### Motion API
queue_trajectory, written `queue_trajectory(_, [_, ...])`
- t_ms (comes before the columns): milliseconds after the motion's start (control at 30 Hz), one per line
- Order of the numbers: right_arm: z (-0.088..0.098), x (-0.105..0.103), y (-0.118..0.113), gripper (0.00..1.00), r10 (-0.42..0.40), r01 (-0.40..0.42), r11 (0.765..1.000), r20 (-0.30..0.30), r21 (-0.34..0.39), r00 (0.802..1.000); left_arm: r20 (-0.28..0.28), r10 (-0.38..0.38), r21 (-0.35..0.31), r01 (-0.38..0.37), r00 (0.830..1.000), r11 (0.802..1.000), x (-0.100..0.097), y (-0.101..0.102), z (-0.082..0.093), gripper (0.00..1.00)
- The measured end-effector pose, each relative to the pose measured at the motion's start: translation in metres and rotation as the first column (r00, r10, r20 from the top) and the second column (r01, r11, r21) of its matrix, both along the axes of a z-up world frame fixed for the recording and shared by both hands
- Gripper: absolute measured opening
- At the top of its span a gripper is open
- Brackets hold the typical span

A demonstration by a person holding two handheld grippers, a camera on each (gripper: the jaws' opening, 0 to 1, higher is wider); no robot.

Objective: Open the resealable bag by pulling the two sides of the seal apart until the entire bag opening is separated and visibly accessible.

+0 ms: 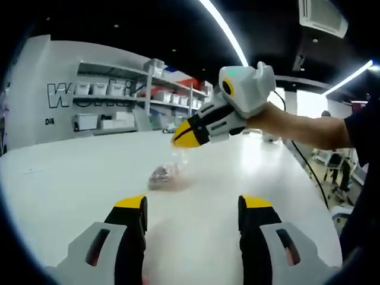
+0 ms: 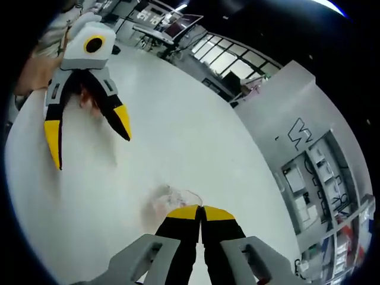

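A small clear resealable bag (image 1: 165, 176) with reddish-brown contents lies on the white table (image 1: 71, 178), its top edge drawn up. My right gripper (image 1: 187, 136) reaches in from the right in the left gripper view and is shut on that top edge. In the right gripper view the same bag (image 2: 169, 199) sits just past my shut right gripper (image 2: 202, 212). My left gripper (image 1: 193, 205) is open, short of the bag, with nothing between its fingers. It also appears in the right gripper view as the open left gripper (image 2: 89, 132), hanging over the table away from the bag.
Shelves (image 1: 113, 89) with white bins line the wall behind the table. Office chairs (image 1: 338, 166) stand off the table's right edge. A person's forearm (image 1: 297, 126) carries the right gripper. Bare tabletop surrounds the bag.
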State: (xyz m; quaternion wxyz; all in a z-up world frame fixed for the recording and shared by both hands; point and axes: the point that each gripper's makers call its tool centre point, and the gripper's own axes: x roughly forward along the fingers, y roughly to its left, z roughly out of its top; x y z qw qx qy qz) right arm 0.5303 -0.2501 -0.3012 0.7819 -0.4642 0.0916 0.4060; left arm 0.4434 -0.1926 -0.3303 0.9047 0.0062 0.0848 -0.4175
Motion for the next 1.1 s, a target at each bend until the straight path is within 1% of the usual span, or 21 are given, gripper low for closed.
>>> queue_trajectory(267, [-0.002,0.007,0.002,0.00,-0.010,0.010,1.000,-0.003,0.007,1.000,-0.002,0.004,0.000,-0.004,1.000,1.000,0.000,0.001,0.000,0.63])
queue_trajectory(567, [-0.004,0.020,0.008,0.00,-0.021,0.021,1.000,-0.007,0.014,1.000,-0.006,0.006,-0.004,-0.006,1.000,1.000,0.001,0.001,0.000,0.62])
queue_trajectory(867, [-0.006,0.034,0.015,0.00,-0.034,0.034,0.999,-0.008,0.033,0.999,0.002,0.015,0.003,-0.015,1.000,1.000,0.001,0.003,0.000,0.63])
queue_trajectory(1100, [-0.008,0.043,0.019,0.00,-0.044,0.044,0.998,-0.010,0.049,0.999,-0.002,0.018,0.003,-0.018,1.000,1.000,0.002,0.004,0.000,0.63])
